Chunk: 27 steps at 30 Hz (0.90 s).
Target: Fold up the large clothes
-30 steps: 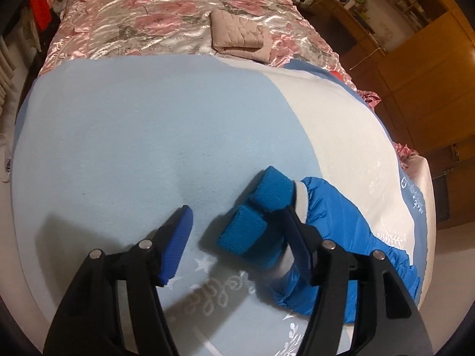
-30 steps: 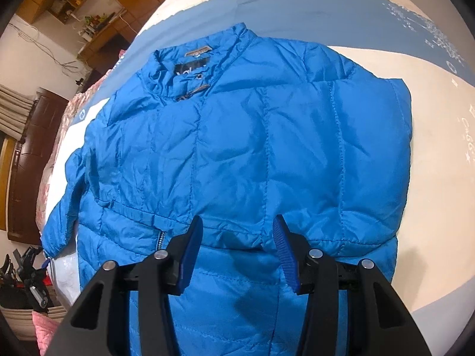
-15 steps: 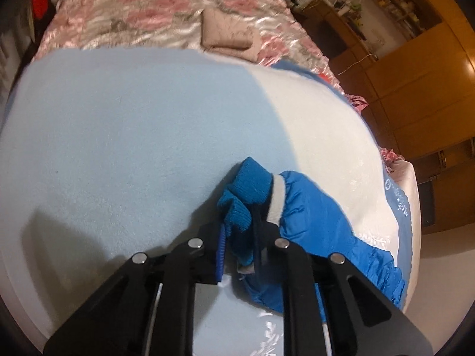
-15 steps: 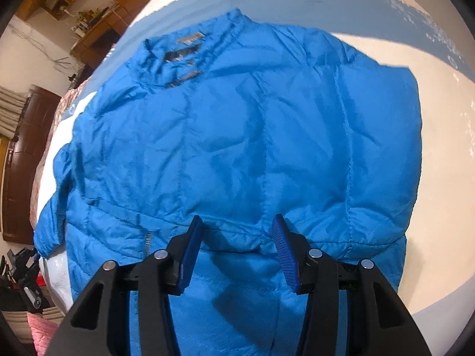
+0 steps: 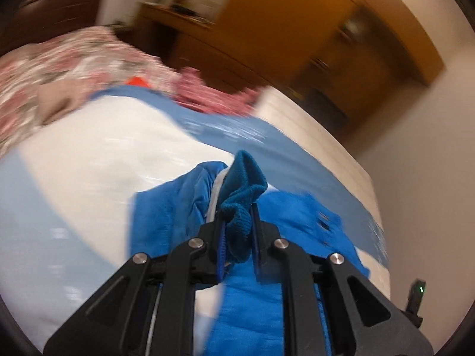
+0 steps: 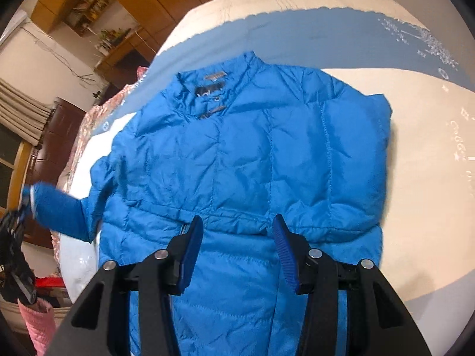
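Jacket [image 6: 237, 154] neck label unreadable; left gripper [image 5: 237, 237] fingers clenched on cuff [image 5: 242, 190]; right gripper [image 6: 237, 237] released.

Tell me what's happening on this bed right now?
A person is folding a blue puffer jacket spread front-up on the bed. The left tool is shut on the knit cuff of one sleeve and holds it lifted off the bedding, seemingly to fold it over the body. The right tool hangs open above the jacket's lower front, gripping nothing. No fold of that sleeve is laid down yet.
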Tool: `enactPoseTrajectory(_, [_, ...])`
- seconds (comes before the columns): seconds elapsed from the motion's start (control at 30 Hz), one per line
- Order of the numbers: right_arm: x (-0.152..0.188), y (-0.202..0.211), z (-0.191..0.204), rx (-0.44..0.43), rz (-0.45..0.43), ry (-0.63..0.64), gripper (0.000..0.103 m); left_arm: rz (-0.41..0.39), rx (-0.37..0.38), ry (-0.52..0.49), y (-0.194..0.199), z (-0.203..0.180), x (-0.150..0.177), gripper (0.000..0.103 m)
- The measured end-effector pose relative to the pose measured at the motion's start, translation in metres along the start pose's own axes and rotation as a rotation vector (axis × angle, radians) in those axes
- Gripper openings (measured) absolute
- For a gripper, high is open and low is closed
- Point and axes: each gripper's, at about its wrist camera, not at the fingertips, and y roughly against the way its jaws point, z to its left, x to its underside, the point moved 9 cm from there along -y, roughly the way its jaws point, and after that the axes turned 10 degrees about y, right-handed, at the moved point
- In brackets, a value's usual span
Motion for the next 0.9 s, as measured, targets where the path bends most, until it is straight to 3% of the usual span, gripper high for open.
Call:
enactPoseTrajectory(0.2, [0.010, 0.011, -0.011, 0.015, -0.004, 0.001, 0.049, 0.146, 0.115, -0.124, -0.067, -0.102, 0.058, 0.012])
enactPoseTrajectory(0.3, [0.015, 0.012, -0.016, 0.028, -0.005, 0.003, 0.049, 0.215, 0.145, -0.169, -0.098, -0.135, 0.090, 0.012])
enactPoseTrajectory(0.43, [0.021, 0.010, -0.028, 0.032, 0.001, -0.019, 0.049, 0.300, 0.108, -0.197, -0.146, -0.141, 0.126, 0.012])
enactPoseTrajectory(0.63, [0.029, 0.004, -0.038, 0.033, 0.019, -0.037, 0.049, 0.427, 0.046, -0.190, -0.204, -0.115, 0.161, 0.013])
enactPoseTrajectory(0.77, [0.024, -0.001, -0.033, 0.019, 0.025, -0.033, 0.049, 0.524, 0.090, -0.169, -0.212, -0.111, 0.181, 0.020])
enactPoseTrajectory(0.83, [0.017, -0.004, -0.028, 0.005, 0.026, -0.024, 0.049, 0.546, 0.125, -0.154, -0.198, -0.114, 0.186, 0.028])
enactPoseTrajectory(0.9, [0.010, -0.008, -0.020, -0.019, 0.029, -0.011, 0.049, 0.558, 0.202, -0.121, -0.177, -0.120, 0.179, 0.043])
